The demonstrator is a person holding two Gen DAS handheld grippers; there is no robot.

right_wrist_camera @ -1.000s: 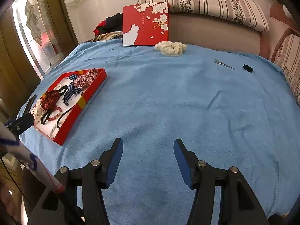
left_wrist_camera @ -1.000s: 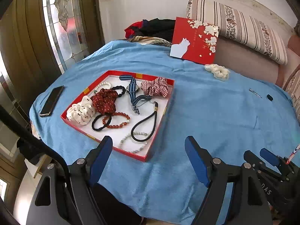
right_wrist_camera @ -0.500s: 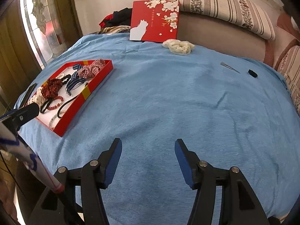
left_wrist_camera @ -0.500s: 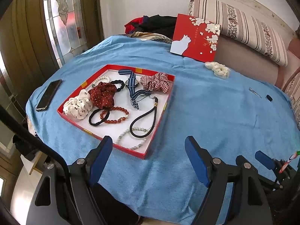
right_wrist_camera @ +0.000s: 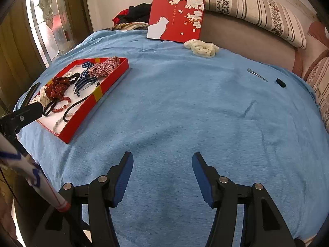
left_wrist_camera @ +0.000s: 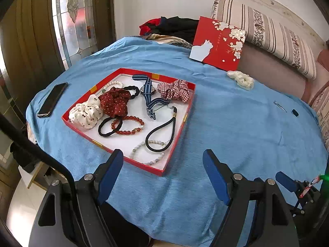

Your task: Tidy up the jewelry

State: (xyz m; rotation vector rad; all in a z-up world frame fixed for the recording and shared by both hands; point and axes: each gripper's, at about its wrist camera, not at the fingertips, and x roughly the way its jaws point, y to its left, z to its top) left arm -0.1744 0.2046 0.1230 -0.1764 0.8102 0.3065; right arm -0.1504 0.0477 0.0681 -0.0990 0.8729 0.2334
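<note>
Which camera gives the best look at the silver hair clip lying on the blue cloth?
The right wrist view: the hair clip lies unobstructed on the blue cloth, its thin shape readable beside a small black item. The left wrist view shows the clip only as a tiny sliver near the far right edge.

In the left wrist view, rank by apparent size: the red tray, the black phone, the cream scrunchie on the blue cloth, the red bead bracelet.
1. Red tray.
2. Black phone.
3. Red bead bracelet and cream scrunchie look alike; the scrunchie lies farther off, so no ranking.
</note>
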